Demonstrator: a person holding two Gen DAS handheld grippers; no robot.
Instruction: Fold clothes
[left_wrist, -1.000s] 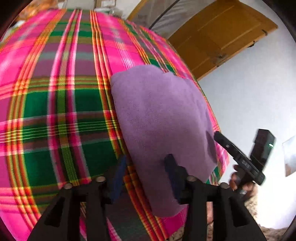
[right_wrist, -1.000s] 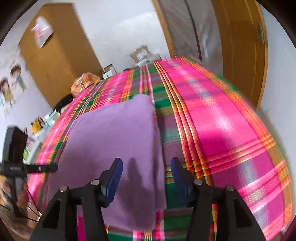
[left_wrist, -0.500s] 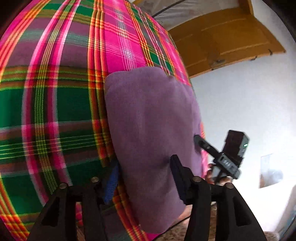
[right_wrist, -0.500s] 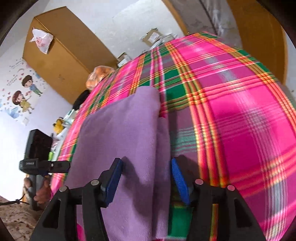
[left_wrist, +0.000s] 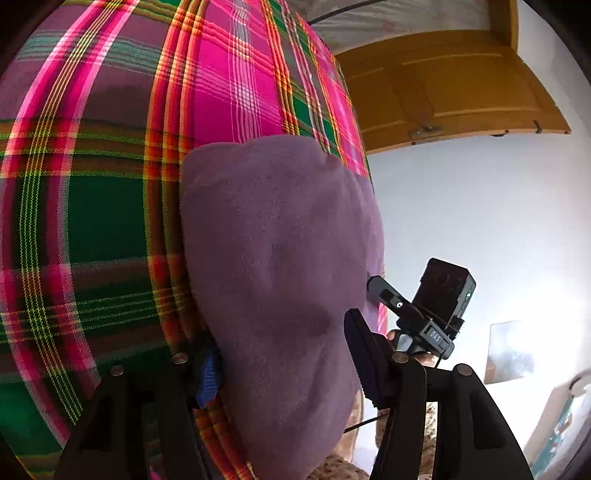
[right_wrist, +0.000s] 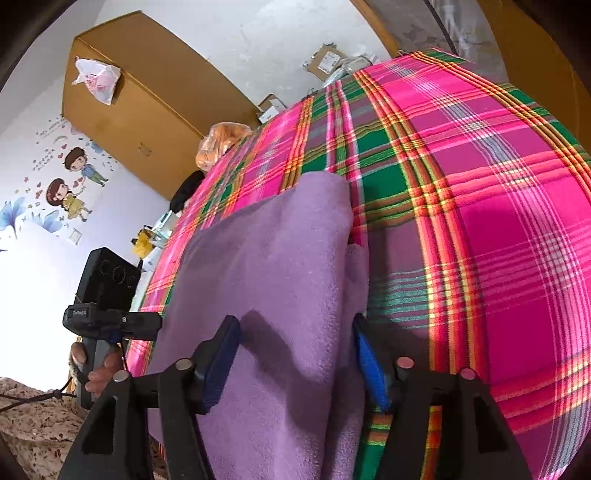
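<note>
A folded purple fleece cloth (left_wrist: 280, 229) lies on a pink and green plaid bedspread (left_wrist: 92, 221), near its edge. My left gripper (left_wrist: 280, 336) is open and straddles one end of the cloth; its left blue pad (left_wrist: 208, 373) is tucked under the cloth's edge. In the right wrist view the same cloth (right_wrist: 280, 266) shows two layers at its right side. My right gripper (right_wrist: 295, 321) is open and straddles the opposite end, one finger on top of the cloth and the other at its right edge. Each gripper appears in the other's view: right gripper (left_wrist: 417, 314), left gripper (right_wrist: 107, 314).
A wooden door (left_wrist: 443, 85) stands past the bedspread's far side. A tall wooden wardrobe (right_wrist: 140, 107), an orange bag (right_wrist: 221, 144) and cardboard boxes (right_wrist: 325, 62) lie beyond the bed. A hand (right_wrist: 99, 369) holds the left gripper over a speckled floor (right_wrist: 33, 413).
Both grippers have moved forward and down onto the ends of the purple cloth. The cloth now sits deeper between each pair of fingers. Finger spacing looks unchanged.
</note>
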